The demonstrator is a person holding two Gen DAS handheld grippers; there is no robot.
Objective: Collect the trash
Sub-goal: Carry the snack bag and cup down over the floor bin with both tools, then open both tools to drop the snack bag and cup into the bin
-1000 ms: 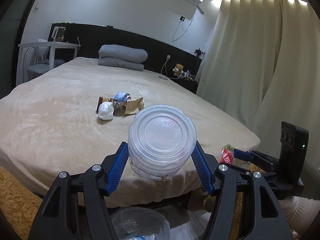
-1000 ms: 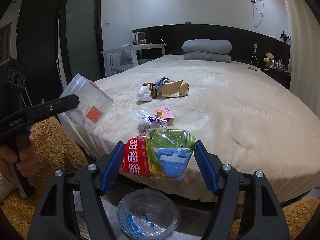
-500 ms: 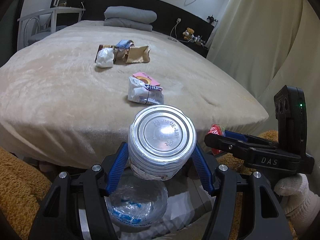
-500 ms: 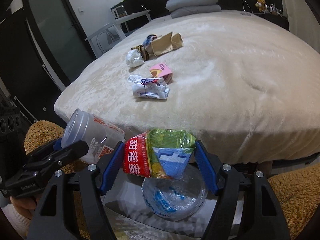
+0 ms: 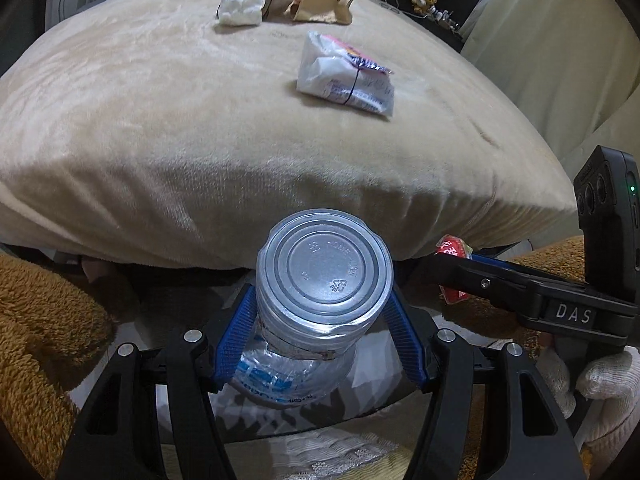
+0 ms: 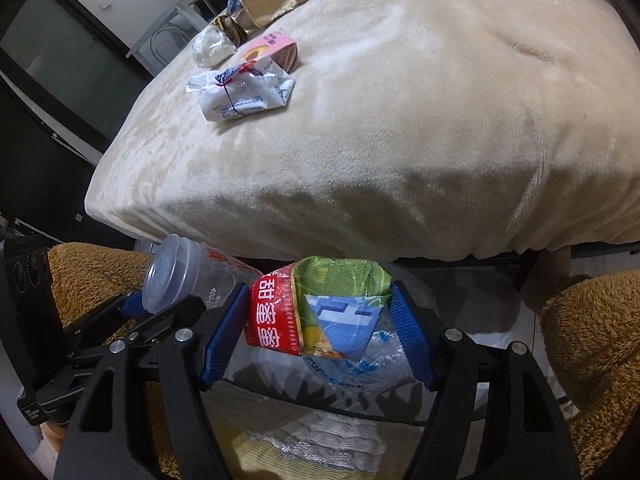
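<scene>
My left gripper is shut on a clear plastic cup, held bottom-forward over a bin lined with a clear plastic bag on the floor at the foot of the bed. My right gripper is shut on a red and green snack wrapper above the same bin liner. The cup and left gripper show at the left of the right wrist view. The wrapper and right gripper show at the right of the left wrist view.
On the beige bed lie a crumpled white wrapper, a pink box, a white wad and a tan paper bag. Brown shaggy rug flanks the bin on both sides.
Both grippers have tilted down and lowered from bed height to just above the lined bin, still holding the cup and the wrapper.
</scene>
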